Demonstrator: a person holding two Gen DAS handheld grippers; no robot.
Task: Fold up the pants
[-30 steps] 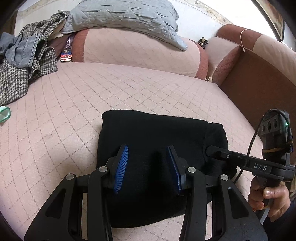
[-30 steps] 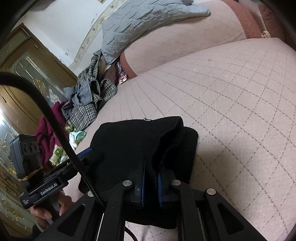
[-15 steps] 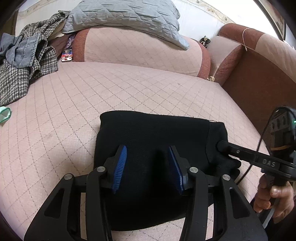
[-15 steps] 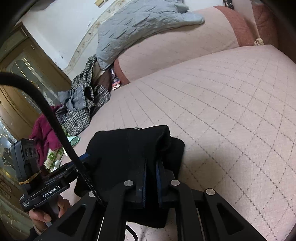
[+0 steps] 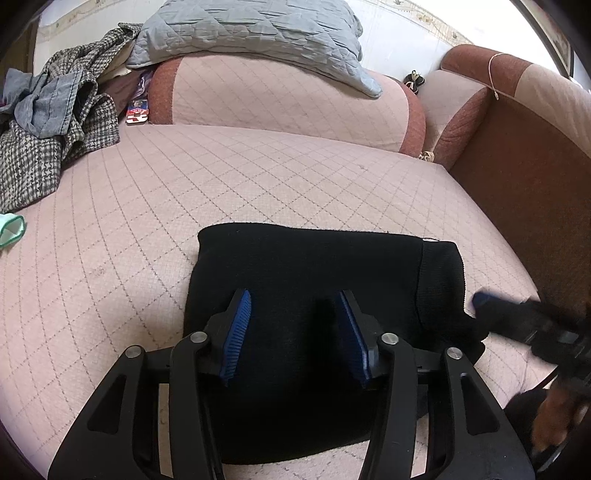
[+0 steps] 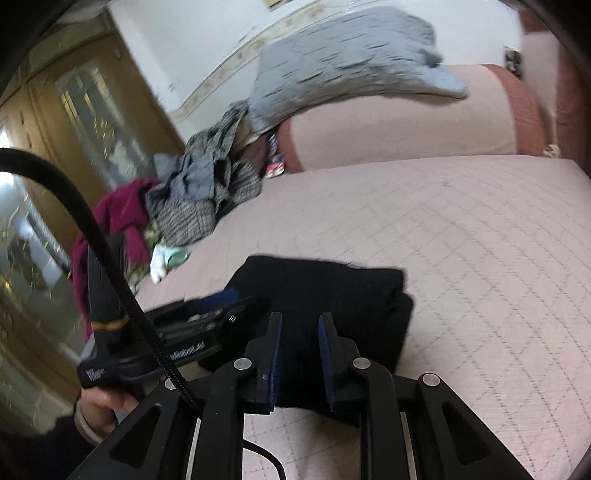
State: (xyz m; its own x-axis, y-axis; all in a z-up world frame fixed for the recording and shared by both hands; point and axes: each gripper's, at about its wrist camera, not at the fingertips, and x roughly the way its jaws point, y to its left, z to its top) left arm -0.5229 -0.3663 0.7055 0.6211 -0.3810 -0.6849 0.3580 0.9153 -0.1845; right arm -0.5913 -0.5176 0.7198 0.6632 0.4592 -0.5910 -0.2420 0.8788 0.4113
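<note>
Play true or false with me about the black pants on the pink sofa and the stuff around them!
1. The folded black pants lie on the pink quilted sofa seat. True.
2. A grey quilted pillow sits on top of the sofa's backrest. True.
3. The left gripper is squeezing the pants. False: its jaws are opening, with blue pads apart over the cloth.
4. A checked grey coat is piled at the far left of the seat. True.
5. The pants are spread out flat, legs apart. False: they are a compact folded bundle.
</note>
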